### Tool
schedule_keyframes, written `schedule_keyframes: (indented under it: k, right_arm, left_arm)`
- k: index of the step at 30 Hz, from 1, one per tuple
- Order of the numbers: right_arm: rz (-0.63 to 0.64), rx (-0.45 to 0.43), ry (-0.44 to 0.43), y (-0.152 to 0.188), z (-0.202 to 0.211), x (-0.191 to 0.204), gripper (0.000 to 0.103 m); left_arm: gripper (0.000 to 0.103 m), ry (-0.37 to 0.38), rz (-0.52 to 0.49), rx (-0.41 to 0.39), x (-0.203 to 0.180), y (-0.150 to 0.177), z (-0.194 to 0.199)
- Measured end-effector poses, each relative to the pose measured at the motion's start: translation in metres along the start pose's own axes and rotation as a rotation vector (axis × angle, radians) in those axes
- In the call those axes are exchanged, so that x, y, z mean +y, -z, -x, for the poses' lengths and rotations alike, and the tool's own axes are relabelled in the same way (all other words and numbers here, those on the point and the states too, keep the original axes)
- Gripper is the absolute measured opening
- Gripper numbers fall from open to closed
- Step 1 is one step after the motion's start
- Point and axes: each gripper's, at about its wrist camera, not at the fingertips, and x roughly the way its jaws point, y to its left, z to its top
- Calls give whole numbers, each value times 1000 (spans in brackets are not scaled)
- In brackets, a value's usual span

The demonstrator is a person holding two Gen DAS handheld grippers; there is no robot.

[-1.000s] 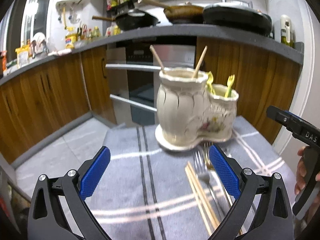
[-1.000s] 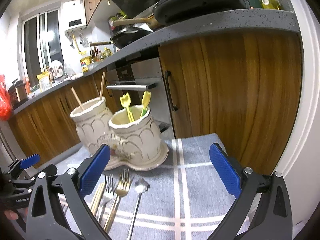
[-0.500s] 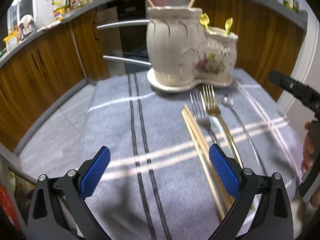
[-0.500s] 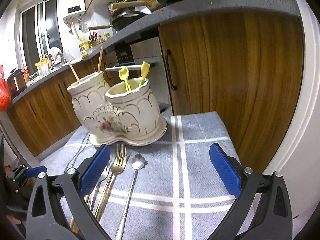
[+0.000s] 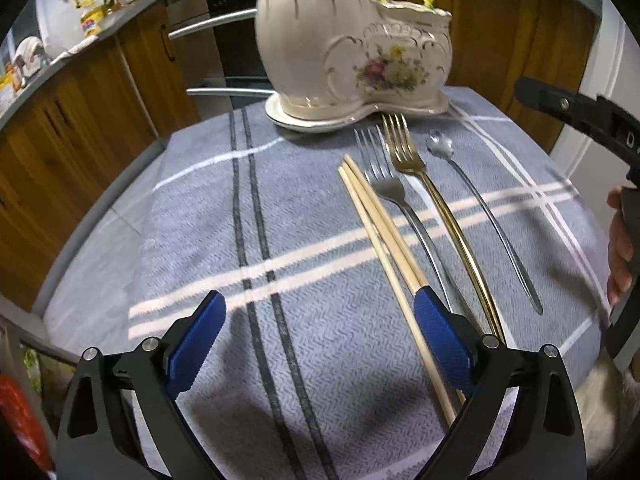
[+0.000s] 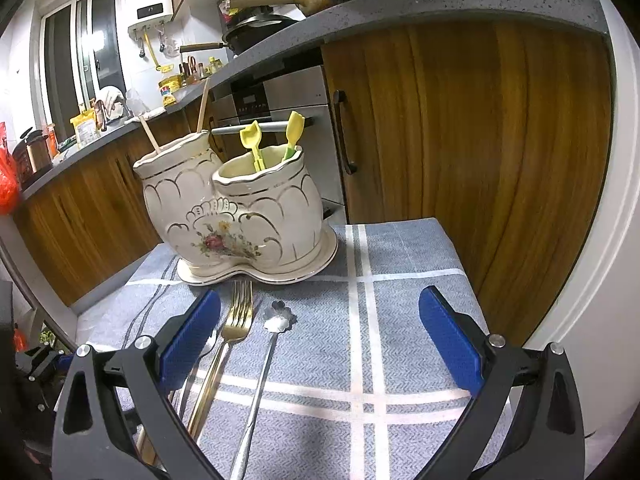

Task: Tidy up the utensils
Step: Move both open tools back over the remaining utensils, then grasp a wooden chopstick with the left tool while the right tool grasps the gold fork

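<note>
A cream ceramic two-pot utensil holder (image 5: pixel 352 44) (image 6: pixel 240 216) stands at the far side of a grey-blue striped cloth (image 5: pixel 280 240); chopsticks stick out of its taller pot and yellow plastic utensils (image 6: pixel 272 140) out of the shorter. On the cloth lie a pair of wooden chopsticks (image 5: pixel 380 232), a silver fork (image 5: pixel 388 188), a gold fork (image 5: pixel 436 204) (image 6: pixel 228 344) and a thin silver spoon (image 5: pixel 484 216) (image 6: pixel 264 364). My left gripper (image 5: pixel 318 340) is open low over the cloth, its right finger over the chopsticks' near ends. My right gripper (image 6: pixel 320 340) is open above the spoon and gold fork.
Wooden kitchen cabinets (image 6: pixel 460 128) and an oven (image 6: pixel 288 104) stand close behind the table under a grey counter (image 6: pixel 440 4) with pans. The cloth's right edge (image 6: pixel 460 264) lies near a white wall. The other gripper's black body (image 5: pixel 580 116) and a hand (image 5: pixel 620 256) show at right in the left wrist view.
My left gripper has tilted down and come lower toward the cloth near the chopsticks. My right gripper has moved slightly closer to the holder and lower over the forks and spoon.
</note>
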Motion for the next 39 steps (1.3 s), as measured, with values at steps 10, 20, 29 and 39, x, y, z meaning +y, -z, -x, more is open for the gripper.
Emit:
schedule_keyframes:
  k: [10,20,29,39]
  right_arm:
    - [-1,12,1,0,-3,1,98]
    - [62,111,-96,9,-8,21,90]
    - [133,256,-129,28,-27,53,41]
    - [167,336,-92,35,-51,80,19]
  left_arm:
    - [51,42,-15,-5,-7,-5,-2]
    - [6,39,-33,-14,-2,-11,-5]
    - [5,46,-18,-20,2,-11,-5]
    - [5,60,-30,-33,3,-10,-5]
